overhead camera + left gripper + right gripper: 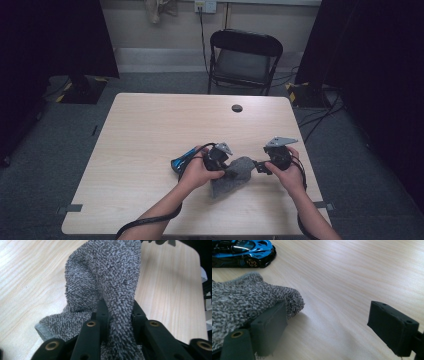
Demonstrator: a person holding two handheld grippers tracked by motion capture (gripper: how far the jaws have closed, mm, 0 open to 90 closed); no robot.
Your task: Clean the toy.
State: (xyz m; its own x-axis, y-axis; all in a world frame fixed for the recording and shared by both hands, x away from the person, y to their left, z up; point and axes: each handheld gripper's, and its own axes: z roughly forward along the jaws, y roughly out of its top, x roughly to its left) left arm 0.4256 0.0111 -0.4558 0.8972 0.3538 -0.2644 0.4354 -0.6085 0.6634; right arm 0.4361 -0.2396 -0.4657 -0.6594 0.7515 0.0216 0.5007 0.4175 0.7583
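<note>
A grey terry cloth (234,176) lies crumpled near the front of the wooden table (150,125), between my two hands. My left gripper (117,311) is shut on a bunched fold of the cloth (105,272), which rises between its black jaws. In the high view, the left gripper (228,168) is at the cloth's left side. My right gripper (329,317) stands open, jaws wide apart. One corner of the cloth (244,297) rests against its left pad, and bare table shows between the jaws. In the high view the right gripper (261,167) is at the cloth's right edge.
A blue and black toy car (182,159) sits just left of my left hand, and is seen far left in the right gripper view (242,252). A black folding chair (245,57) stands behind the table. A round cable hole (237,108) marks the far edge.
</note>
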